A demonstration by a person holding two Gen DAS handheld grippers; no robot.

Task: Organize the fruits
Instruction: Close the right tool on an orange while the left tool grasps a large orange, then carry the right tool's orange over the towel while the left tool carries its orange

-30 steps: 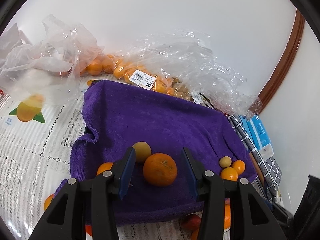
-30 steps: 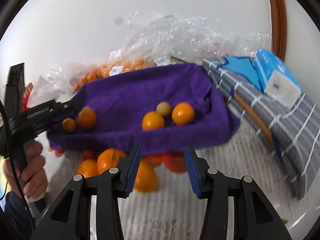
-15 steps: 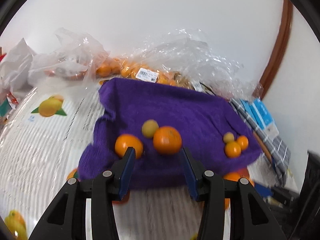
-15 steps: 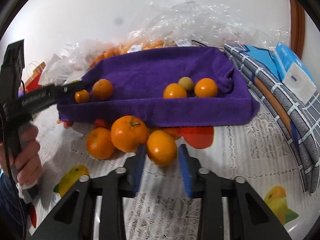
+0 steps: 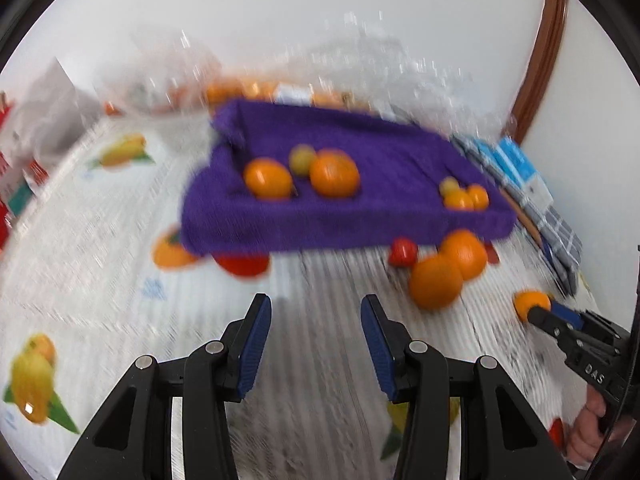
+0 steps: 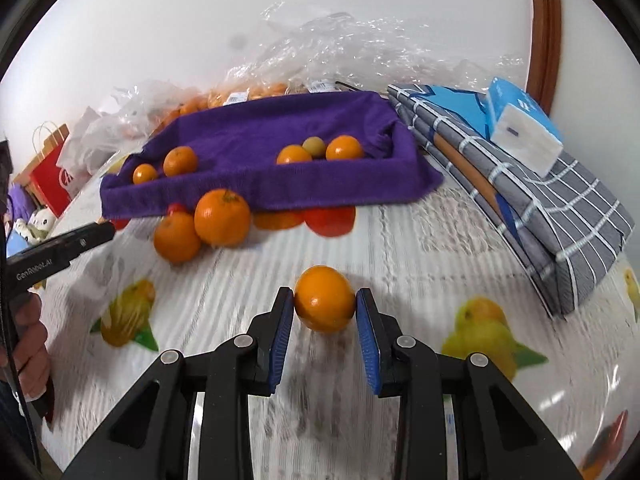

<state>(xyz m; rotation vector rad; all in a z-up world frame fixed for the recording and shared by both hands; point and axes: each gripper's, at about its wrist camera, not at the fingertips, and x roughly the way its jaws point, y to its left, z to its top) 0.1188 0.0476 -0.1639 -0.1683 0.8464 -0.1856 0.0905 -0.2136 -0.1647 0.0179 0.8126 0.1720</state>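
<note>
While the left gripper (image 5: 314,340), fingers spread and empty, has backed off the purple towel tray (image 6: 280,188), the right gripper (image 6: 324,312) now clenches one orange (image 6: 325,298) lifted clear of the bench (image 6: 400,248), near two loose oranges (image 6: 208,224), ready for sorting.

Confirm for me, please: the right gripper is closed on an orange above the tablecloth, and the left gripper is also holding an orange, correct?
Not quite. The right gripper does grip an orange above the tablecloth, but the left gripper holds nothing: the left wrist view shows its jaws apart with only cloth between them.
</note>
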